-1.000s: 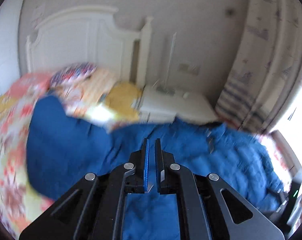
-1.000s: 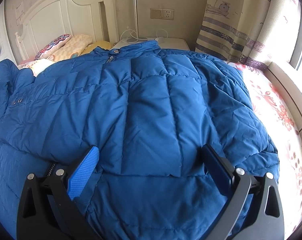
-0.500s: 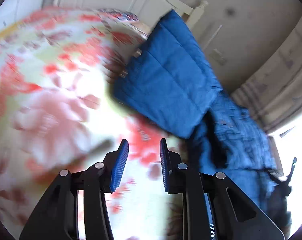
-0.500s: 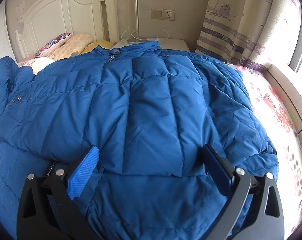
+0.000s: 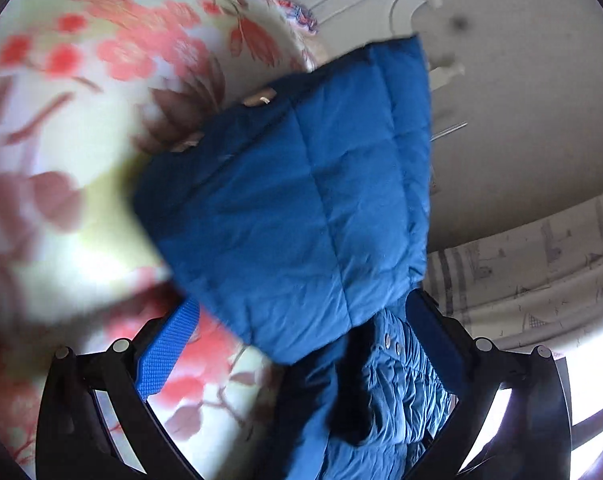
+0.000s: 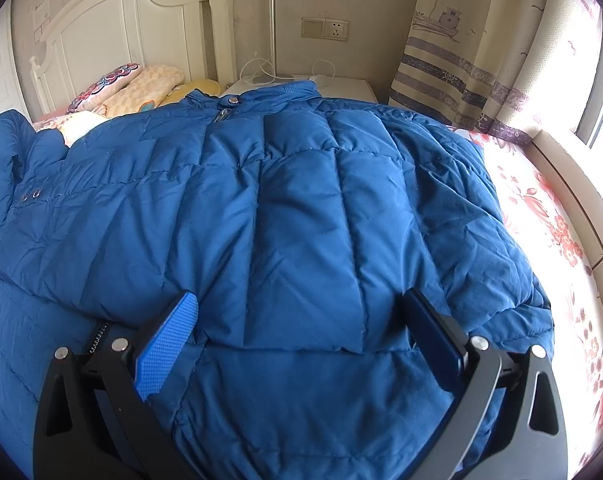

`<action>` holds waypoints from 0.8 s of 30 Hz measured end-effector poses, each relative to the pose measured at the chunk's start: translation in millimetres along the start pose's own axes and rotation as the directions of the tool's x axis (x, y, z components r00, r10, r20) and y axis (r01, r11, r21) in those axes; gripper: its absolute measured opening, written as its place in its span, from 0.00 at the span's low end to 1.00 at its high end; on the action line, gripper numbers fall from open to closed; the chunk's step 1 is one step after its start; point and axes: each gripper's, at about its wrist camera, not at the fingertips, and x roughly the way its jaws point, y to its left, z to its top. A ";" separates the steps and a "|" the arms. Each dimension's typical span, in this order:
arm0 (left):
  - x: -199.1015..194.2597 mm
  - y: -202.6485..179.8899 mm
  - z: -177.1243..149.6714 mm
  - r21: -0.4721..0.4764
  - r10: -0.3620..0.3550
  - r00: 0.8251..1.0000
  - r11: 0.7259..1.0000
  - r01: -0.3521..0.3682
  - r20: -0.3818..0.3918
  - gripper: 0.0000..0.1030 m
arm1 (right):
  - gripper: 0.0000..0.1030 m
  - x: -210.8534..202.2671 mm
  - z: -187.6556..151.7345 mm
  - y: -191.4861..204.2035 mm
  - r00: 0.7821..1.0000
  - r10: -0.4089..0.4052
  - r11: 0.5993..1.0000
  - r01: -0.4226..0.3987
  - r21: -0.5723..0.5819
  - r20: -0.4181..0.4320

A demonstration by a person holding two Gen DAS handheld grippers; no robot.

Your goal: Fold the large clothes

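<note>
A large blue quilted jacket lies spread over the bed, collar toward the headboard. In the right wrist view my right gripper hovers over its lower middle, open, its pads clear of the fabric. The left wrist view is rolled sideways and blurred. There a blue quilted flap of the jacket, with snap buttons at its edge, lies on the floral bedspread. My left gripper is low in front of it. Its jaws are opening wide, the flap's near end sits between them, and the pads do not press on it.
Pillows lie against the white headboard. A white nightstand with cables stands behind the collar. A striped curtain and a window ledge border the bed's right side, where floral bedspread shows.
The left gripper went from shut to wide open, rolled, and swung down from above the jacket to the flap on the bedspread. The right gripper and the jacket under it stayed still.
</note>
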 end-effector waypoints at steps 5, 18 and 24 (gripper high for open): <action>9.3 -32.6 2.4 0.068 0.070 0.997 0.995 -0.073 0.044 0.14 | 0.98 0.3 0.1 0.5 1.000 0.002 1.000 -0.002 0.001 -0.002; -53.8 -347.2 -59.3 0.734 -0.221 0.975 0.657 0.171 -0.029 0.06 | 0.98 0.0 0.1 -4.4 1.000 0.028 1.000 -0.028 0.010 0.003; -22.2 -304.0 -84.0 0.682 -0.202 0.975 0.701 0.212 -0.095 0.63 | 0.98 -1.6 -0.8 -6.5 0.999 0.052 0.998 -0.052 0.019 0.009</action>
